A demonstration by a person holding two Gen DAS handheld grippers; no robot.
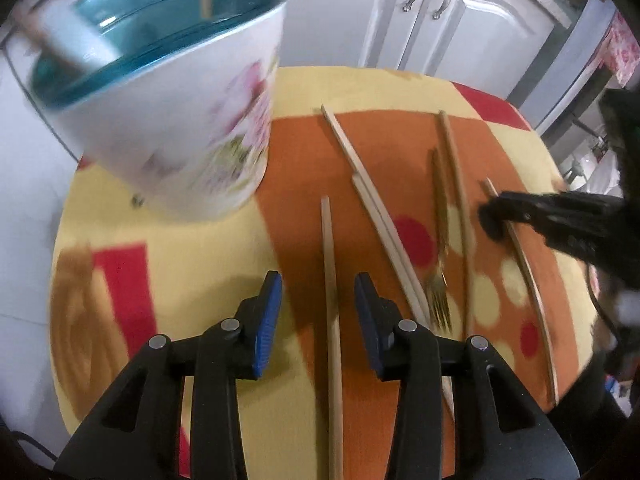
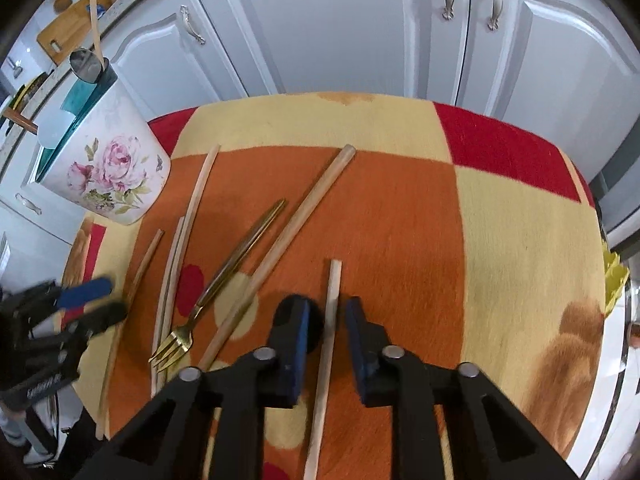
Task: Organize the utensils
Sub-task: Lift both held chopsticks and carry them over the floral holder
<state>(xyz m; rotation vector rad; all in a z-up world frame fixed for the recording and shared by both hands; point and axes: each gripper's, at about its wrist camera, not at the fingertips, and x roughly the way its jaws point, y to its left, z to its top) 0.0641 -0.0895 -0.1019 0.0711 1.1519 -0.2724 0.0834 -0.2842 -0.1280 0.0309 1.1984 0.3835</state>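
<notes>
On the round table (image 2: 520, 240), under its orange, yellow and red cloth (image 2: 400, 208), six loose utensils are lying: five wooden sticks and one gold fork (image 2: 224, 280).

At the far left edge a floral utensil holder (image 2: 108, 168) with a teal inside is standing. It is holding one wooden stick (image 2: 95, 24), one metal spoon (image 2: 85, 65) and one white piece (image 2: 56, 128) that is too blurred to name.

Nearest the table's left edge, the leftmost stick (image 1: 329, 280) is running between the fingers of the left gripper (image 1: 318, 284). Its jaws are standing wide apart, with a clear gap on both sides of the stick.

Beside it, towards the middle, a pair of thin sticks (image 2: 188, 216) is lying close together and overlapping along part of its length. The fork is lying next, tines pointing to the near edge. A thick round stick (image 2: 296, 220) is lying slanted just beside the fork.

Alone on the orange patch, the fifth stick (image 2: 334, 280) is passing between the blue pads (image 2: 296, 344) of the right gripper (image 2: 326, 308). Its jaws are standing apart, closer in than the left ones and not pressing the stick. Whether either gripper is touching the cloth cannot be told.

Beyond the far edge, white cabinet doors (image 2: 340, 32) with metal handles are showing.
</notes>
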